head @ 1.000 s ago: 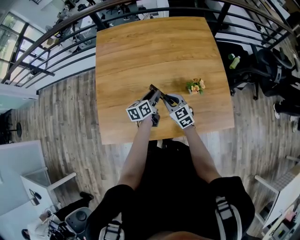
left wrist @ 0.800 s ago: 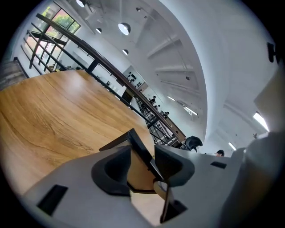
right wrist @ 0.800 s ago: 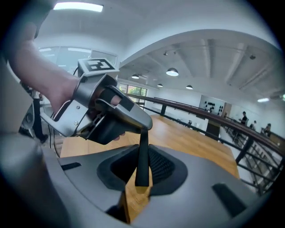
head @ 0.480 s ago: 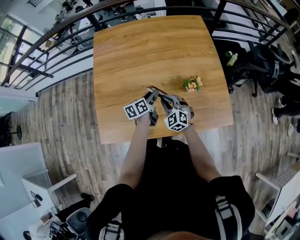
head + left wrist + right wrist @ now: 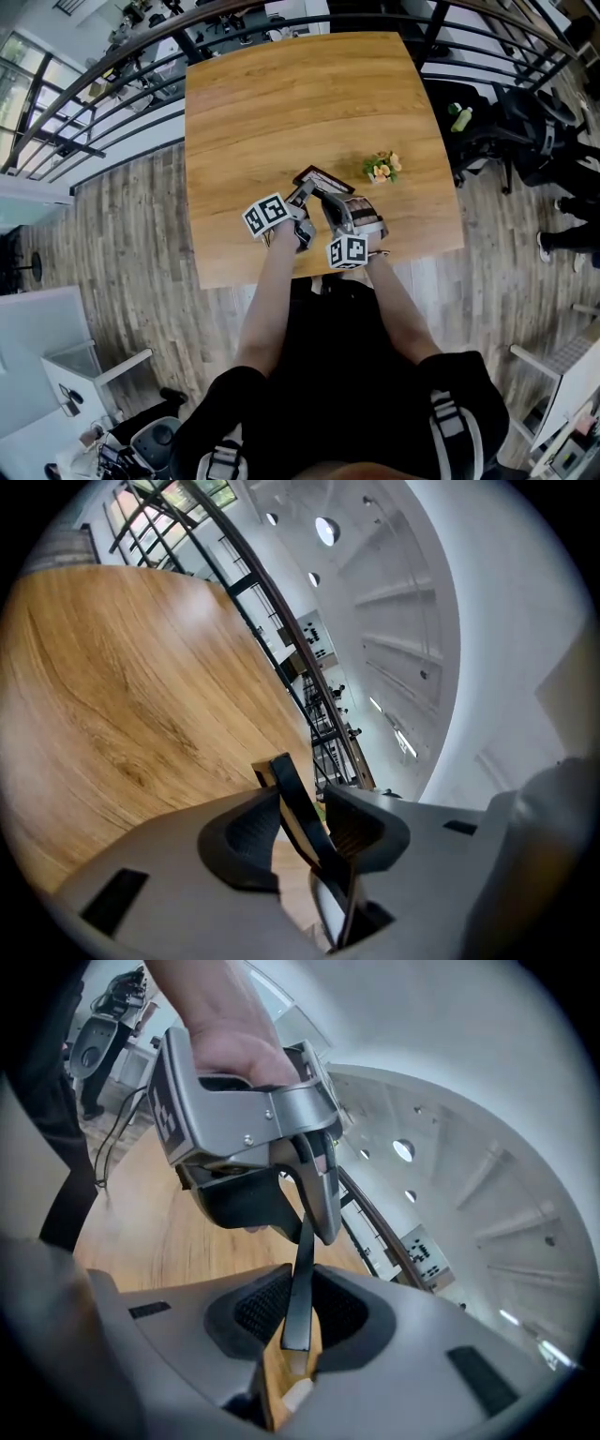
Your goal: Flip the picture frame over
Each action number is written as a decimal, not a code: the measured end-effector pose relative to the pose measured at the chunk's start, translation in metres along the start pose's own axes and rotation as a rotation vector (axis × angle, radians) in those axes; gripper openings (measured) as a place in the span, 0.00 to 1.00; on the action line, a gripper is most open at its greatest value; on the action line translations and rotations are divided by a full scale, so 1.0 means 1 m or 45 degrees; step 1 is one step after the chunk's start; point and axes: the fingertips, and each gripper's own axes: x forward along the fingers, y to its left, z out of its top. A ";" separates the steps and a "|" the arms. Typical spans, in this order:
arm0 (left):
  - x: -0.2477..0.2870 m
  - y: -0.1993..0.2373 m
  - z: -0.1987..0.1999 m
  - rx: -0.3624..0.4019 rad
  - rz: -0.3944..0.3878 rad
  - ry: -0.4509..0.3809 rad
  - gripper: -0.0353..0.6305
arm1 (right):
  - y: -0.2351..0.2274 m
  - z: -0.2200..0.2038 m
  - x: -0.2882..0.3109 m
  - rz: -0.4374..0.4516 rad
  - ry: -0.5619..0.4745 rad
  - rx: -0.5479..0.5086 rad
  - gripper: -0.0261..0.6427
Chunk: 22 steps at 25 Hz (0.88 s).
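Right gripper is clamped tight on the dark edge of the picture frame, holding it tilted up off the desk near the front edge. The left gripper has just been opening its jaws, and the frame sits slanted and loose between them. A small flower bunch lies just to the right.

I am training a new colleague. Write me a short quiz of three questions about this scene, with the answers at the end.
1. True or false: the dark rectangular picture frame lies untouched on the light wooden table.
2. In the head view, what sits on the table to the right of the frame? A) a small bunch of orange flowers B) a white mug C) scissors
3. What stands between the jaws of the right gripper?

Key:
1. False; the right gripper holds it.
2. A
3. The edge of the picture frame, clamped.
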 end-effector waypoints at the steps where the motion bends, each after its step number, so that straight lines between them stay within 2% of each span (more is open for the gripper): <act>1: 0.000 0.001 0.001 -0.027 -0.001 -0.006 0.30 | 0.000 0.000 0.000 -0.006 0.004 -0.013 0.15; 6: 0.004 0.006 0.001 -0.026 0.049 0.019 0.28 | 0.000 0.001 0.003 -0.020 0.015 -0.045 0.15; 8: 0.007 0.009 0.001 -0.073 0.047 0.026 0.27 | 0.001 0.000 0.005 -0.021 0.016 -0.055 0.15; 13: 0.005 0.009 0.003 -0.203 -0.027 -0.033 0.23 | 0.003 0.000 0.004 -0.022 -0.008 -0.044 0.16; 19: 0.002 0.002 0.010 -0.204 -0.080 -0.054 0.20 | 0.004 0.006 0.006 -0.005 -0.060 0.039 0.19; 22: 0.000 0.001 0.015 -0.210 -0.105 -0.076 0.19 | 0.005 0.011 0.008 0.052 -0.082 0.074 0.22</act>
